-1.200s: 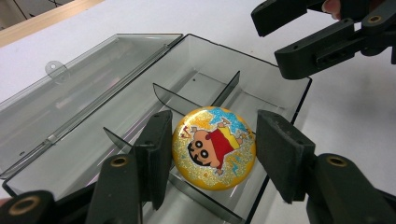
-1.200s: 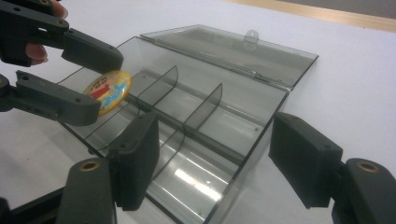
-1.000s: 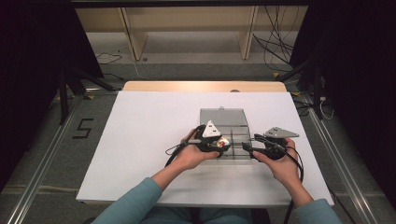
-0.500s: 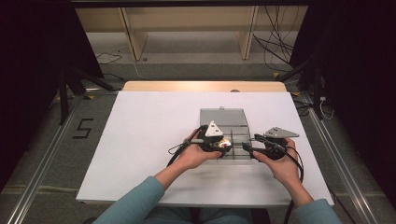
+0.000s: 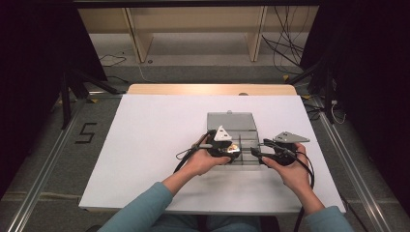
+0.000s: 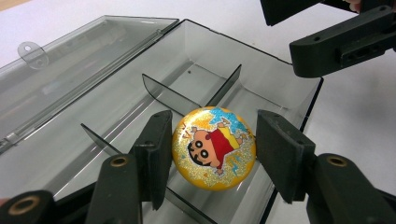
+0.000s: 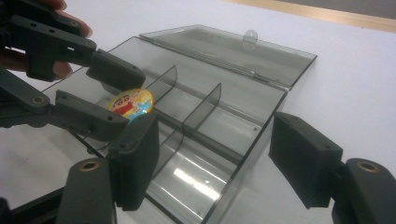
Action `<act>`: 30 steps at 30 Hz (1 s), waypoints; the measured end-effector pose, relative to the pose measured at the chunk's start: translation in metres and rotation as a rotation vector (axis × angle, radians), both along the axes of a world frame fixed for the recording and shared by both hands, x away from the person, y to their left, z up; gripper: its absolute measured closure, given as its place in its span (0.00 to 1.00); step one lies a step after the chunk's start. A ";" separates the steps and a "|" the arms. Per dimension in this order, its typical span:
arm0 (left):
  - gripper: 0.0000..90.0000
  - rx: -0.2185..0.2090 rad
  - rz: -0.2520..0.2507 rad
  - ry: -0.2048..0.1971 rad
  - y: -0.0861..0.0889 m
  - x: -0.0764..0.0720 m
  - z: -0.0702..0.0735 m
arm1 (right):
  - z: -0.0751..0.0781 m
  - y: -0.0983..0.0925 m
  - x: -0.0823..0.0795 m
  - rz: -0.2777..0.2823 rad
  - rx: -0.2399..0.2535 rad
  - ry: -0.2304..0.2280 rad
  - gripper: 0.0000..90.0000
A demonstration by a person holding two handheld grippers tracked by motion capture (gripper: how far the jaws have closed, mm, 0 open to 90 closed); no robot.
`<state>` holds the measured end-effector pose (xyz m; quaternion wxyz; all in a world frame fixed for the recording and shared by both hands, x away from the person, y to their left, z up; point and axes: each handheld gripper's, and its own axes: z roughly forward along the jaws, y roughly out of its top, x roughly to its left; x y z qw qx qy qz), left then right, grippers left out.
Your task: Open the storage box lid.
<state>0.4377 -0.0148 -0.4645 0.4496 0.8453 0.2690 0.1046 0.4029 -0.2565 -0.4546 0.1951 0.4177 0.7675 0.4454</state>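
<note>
left gripper (image 6: 212,154) gripping round badge (image 6: 214,148) over divided box (image 6: 299,116) — right gripper (image 7: 212,158) open beside

Glossy glittery badge (image 6: 214,148), smooth smoky clear-plastic box (image 6: 196,79), matt white tabletop (image 5: 154,130).

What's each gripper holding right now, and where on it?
Left gripper straddles the round cartoon badge at its rim over the open box; whether the pads press on it cannot be told. Right gripper holds nothing, jaws open.
</note>
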 end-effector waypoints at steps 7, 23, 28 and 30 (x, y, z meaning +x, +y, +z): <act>0.52 0.003 0.002 0.012 -0.002 0.001 -0.003 | 0.000 0.000 0.000 0.000 0.000 0.001 0.37; 0.52 0.014 0.006 0.028 -0.004 0.003 -0.006 | 0.000 0.000 0.000 0.000 0.000 0.001 0.37; 0.48 0.011 0.008 0.036 -0.005 0.003 -0.008 | 0.000 0.000 0.000 0.001 0.001 0.001 0.37; 0.45 0.009 0.004 0.034 -0.004 0.003 -0.007 | 0.000 0.000 0.000 0.001 0.001 0.001 0.37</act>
